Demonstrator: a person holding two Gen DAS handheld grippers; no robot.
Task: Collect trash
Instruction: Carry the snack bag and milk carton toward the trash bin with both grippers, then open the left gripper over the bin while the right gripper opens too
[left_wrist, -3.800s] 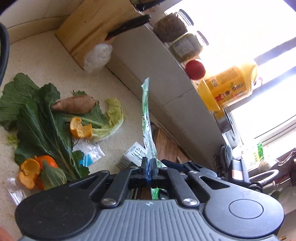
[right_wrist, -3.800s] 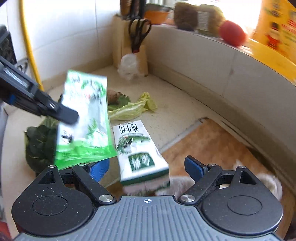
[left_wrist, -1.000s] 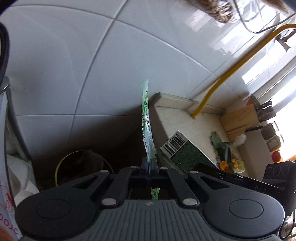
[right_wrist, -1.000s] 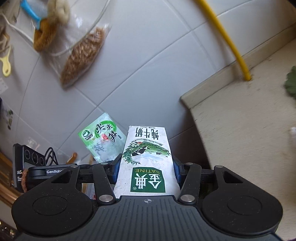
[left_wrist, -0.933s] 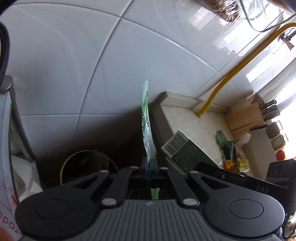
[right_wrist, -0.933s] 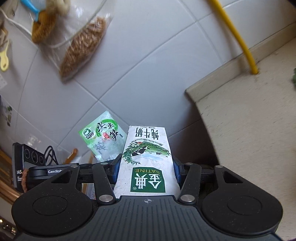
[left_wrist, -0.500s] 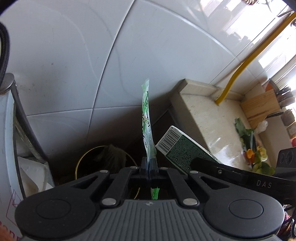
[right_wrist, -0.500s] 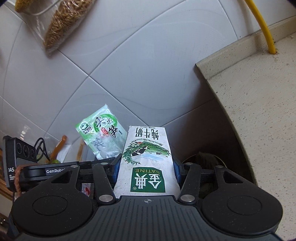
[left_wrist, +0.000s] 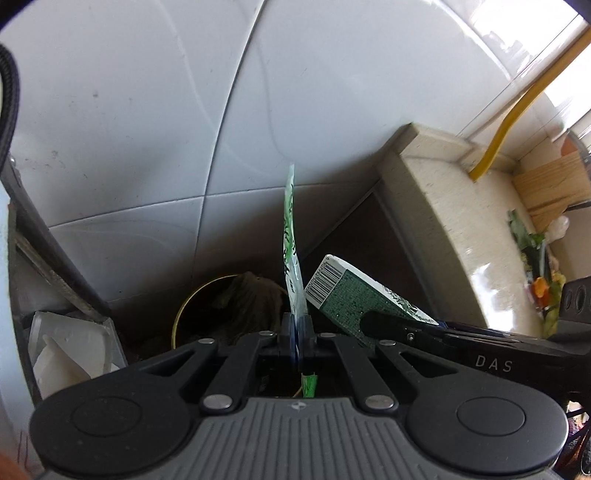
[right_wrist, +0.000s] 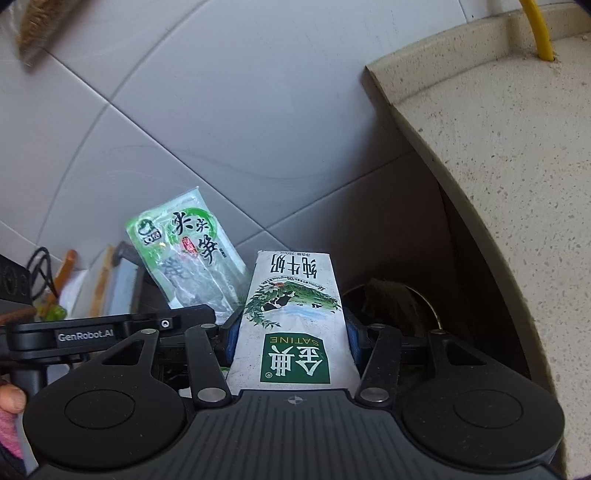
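Note:
My left gripper (left_wrist: 297, 325) is shut on a thin green plastic wrapper (left_wrist: 290, 236), held edge-on above a round bin with a yellow rim (left_wrist: 184, 306) that has a dark liner. The wrapper's face shows in the right wrist view (right_wrist: 188, 254). My right gripper (right_wrist: 291, 332) is shut on a white and green milk carton (right_wrist: 291, 317), held beside the wrapper over the same bin (right_wrist: 391, 299). The carton's barcode end also shows in the left wrist view (left_wrist: 354, 295).
A speckled stone counter (right_wrist: 498, 147) ends just right of the bin, with a yellow pipe (left_wrist: 517, 110) at its back. White tiled wall (left_wrist: 147, 110) stands behind. Leaves and orange peel (left_wrist: 535, 266) lie far along the counter. A white container (left_wrist: 70, 347) sits left of the bin.
Both grippers have moved from the counter to the gap beside it and lowered toward the bin, still holding the wrapper and the carton. The bin now looks closer.

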